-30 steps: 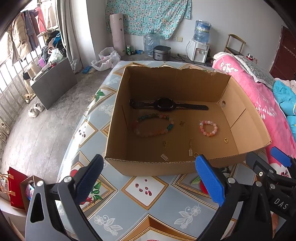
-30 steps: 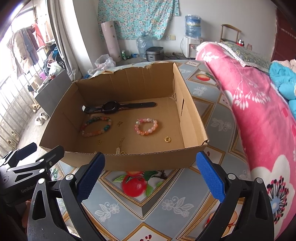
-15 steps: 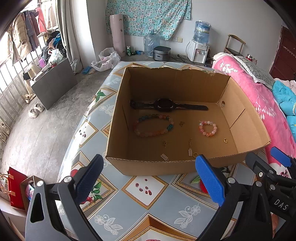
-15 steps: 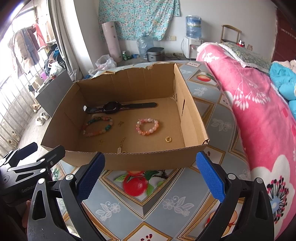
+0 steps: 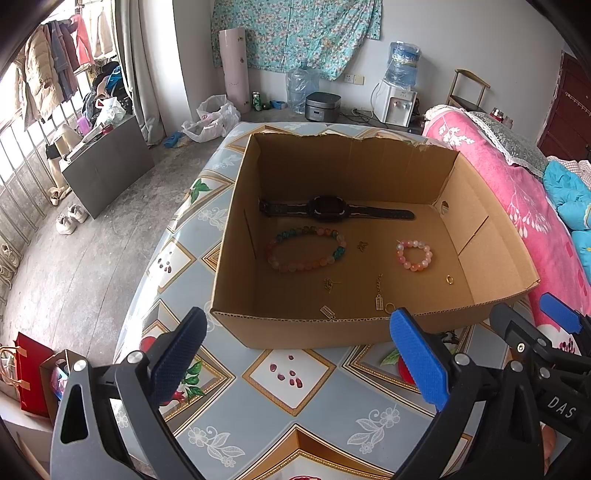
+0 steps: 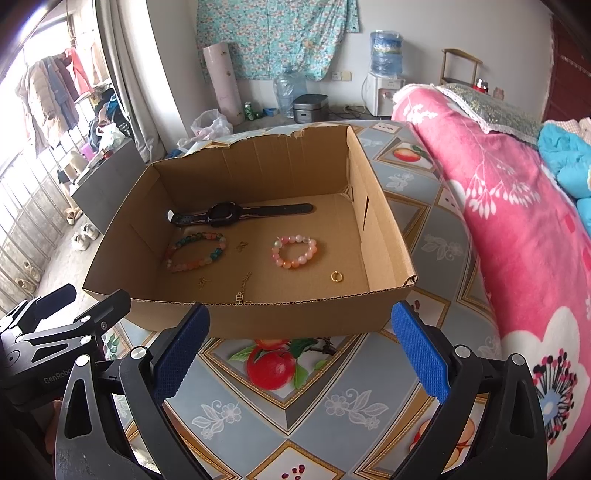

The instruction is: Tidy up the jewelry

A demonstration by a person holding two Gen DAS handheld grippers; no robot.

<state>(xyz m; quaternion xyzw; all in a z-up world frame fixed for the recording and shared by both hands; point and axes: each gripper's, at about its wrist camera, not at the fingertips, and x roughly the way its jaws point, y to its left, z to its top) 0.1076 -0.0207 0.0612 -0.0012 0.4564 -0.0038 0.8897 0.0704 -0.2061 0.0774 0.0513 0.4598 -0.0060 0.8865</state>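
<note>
- On the table (image 5: 288,417), covered in a blue-grey cloth printed with fruit and flowers, sits an open cardboard box (image 5: 295,328) (image 6: 280,321), its far rim torn and ragged.
- Behind it: a grey concrete floor, a floral cloth (image 5: 295,33) hung on the wall, a water dispenser (image 5: 397,92), a rice cooker (image 5: 322,106), and coats on a rack by the barred window at the left.
- A pink flowered quilt (image 6: 517,236) lies along the table's right side.
- Inside the box, along the back: a black watch (image 5: 327,208) (image 6: 225,214), strap laid out flat.
- In front of it, a large multicolour bracelet (image 5: 306,249) (image 6: 195,251) at left and a small pink bracelet (image 5: 413,254) (image 6: 294,252) at right, well apart.
- A gold ring (image 5: 449,279) (image 6: 336,276) lies near the right wall.
- Small gold charms and a short chain (image 5: 379,291) are scattered near the front wall; too small to make out, and the front wall cuts some off in the right view.
- The left gripper (image 5: 295,354) and right gripper (image 6: 299,347) hover over the table just short of the box, fingers spread wide, grasping nothing.
- Each gripper shows only partly at the edge of the other's view.
</note>
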